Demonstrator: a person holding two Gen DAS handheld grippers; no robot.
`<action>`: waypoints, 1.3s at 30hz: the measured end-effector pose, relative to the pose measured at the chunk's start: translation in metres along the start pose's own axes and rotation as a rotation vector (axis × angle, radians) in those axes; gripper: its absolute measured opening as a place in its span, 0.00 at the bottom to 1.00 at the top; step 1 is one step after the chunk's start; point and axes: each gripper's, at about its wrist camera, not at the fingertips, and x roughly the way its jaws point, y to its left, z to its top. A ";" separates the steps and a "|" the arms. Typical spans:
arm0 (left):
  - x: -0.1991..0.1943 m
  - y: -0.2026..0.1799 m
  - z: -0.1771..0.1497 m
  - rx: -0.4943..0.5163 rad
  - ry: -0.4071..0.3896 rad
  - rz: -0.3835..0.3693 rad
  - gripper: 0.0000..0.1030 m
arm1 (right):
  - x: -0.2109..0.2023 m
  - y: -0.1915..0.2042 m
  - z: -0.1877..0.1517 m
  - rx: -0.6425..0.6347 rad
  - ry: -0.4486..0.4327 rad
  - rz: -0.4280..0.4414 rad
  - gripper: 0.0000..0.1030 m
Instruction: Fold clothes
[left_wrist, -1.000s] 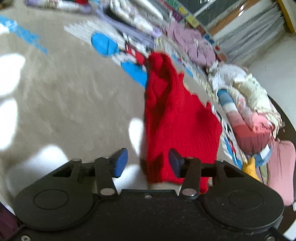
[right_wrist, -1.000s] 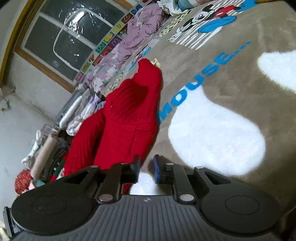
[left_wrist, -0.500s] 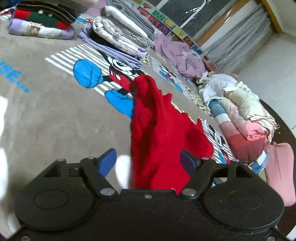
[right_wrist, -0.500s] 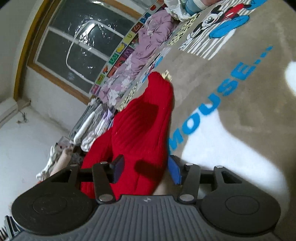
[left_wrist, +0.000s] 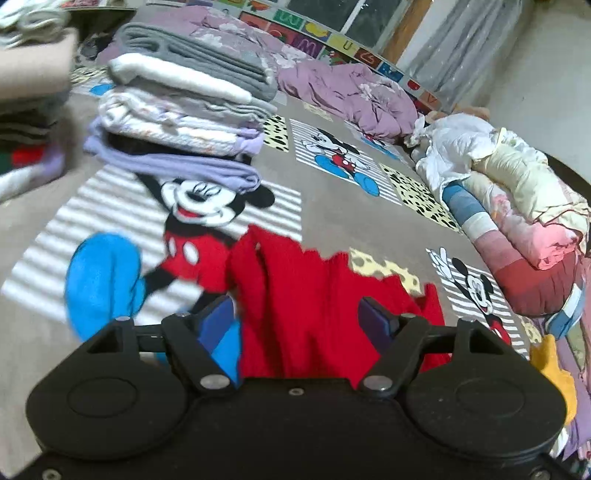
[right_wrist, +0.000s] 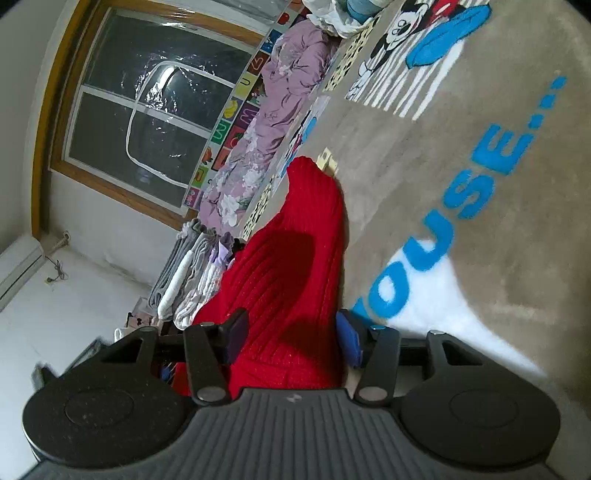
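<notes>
Red sweater: I see a red ribbed knit sweater (left_wrist: 314, 295) lying in a long folded heap on the carpet (left_wrist: 332, 206), right in front of both of my grippers.
Sweater from the right: in my right wrist view the same sweater (right_wrist: 295, 266) stretches away from the camera, its far end narrowing to a rounded tip.
Left gripper: my left gripper (left_wrist: 299, 317) hangs over the near end of the sweater. Its blue-padded fingers (left_wrist: 218, 321) stand wide and are narrowing a little; red knit shows between them, but the pads do not press on it.
Right gripper: my right gripper (right_wrist: 291, 336) sits low at the sweater's near edge. Its fingers (right_wrist: 349, 341) stand about half apart with the knit filling the gap between them; the pads lie just beside the cloth and I see no pinch.
Carpet: beige, printed with cartoon mice in red shorts, white stripes and large blue letters (right_wrist: 461, 199).
Folded stack: grey, white and lilac folded laundry (left_wrist: 184, 107) is piled beyond the sweater, upper left in the left view.
Bedding: a crumpled lilac floral quilt (left_wrist: 347, 96) lies along the wall, and pale and pink bundles (left_wrist: 517, 206) lie to the right.
Window: a dark wood-framed window (right_wrist: 147, 110) is behind the quilt.
</notes>
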 end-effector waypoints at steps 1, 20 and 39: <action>0.007 0.000 0.004 0.001 0.010 0.007 0.68 | 0.000 0.000 0.001 0.000 0.002 0.002 0.51; 0.081 -0.019 0.026 0.119 0.120 0.116 0.07 | 0.015 0.001 0.009 -0.026 0.009 0.015 0.51; -0.042 0.016 0.044 0.100 -0.104 0.071 0.07 | 0.016 0.002 0.005 -0.077 -0.004 0.005 0.51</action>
